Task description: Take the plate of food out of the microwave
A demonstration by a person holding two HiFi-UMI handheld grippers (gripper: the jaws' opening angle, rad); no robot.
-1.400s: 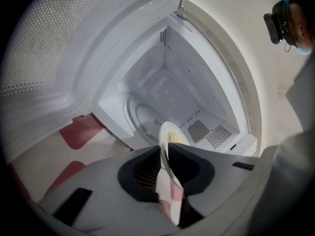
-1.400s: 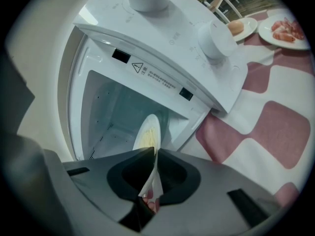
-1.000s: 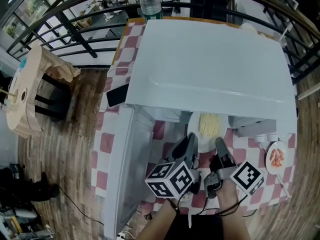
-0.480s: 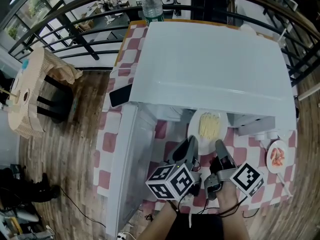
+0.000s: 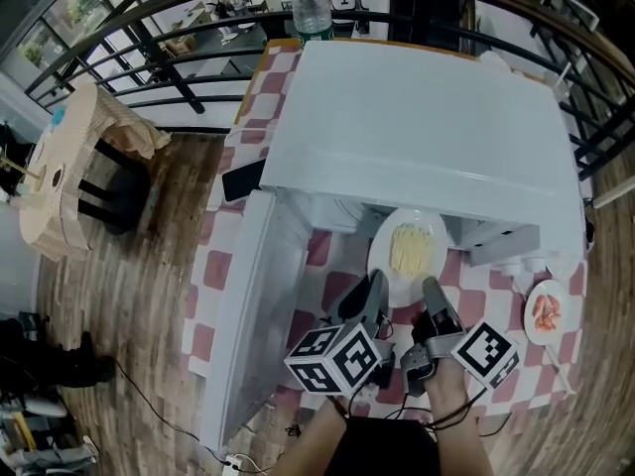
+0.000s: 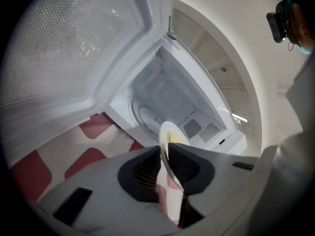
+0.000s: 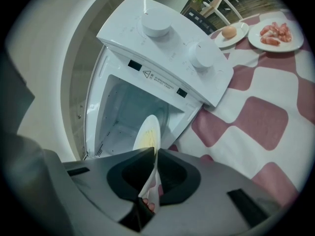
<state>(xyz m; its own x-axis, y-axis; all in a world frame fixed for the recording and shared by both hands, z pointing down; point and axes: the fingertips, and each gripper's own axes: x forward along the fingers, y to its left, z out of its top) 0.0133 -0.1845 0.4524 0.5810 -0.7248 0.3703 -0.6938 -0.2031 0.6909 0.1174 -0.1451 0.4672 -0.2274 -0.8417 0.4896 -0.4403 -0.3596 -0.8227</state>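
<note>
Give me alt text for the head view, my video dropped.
Left gripper and right gripper clamp the near rim of a white plate of pale yellow food at the mouth of the open microwave. Its door stands open at left; a small plate of pink food sits at right.

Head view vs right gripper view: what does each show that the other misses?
Only the head view: the water bottle behind the microwave, the dark phone on the cloth beside it, and the left gripper on the plate of food.
Only the right gripper view: the microwave's cavity, and the right gripper closed on the plate's rim, seen edge-on.
Both: the microwave, the plate of food with its pale noodles, the plate of pink meat and the red-and-white checked cloth.
</note>
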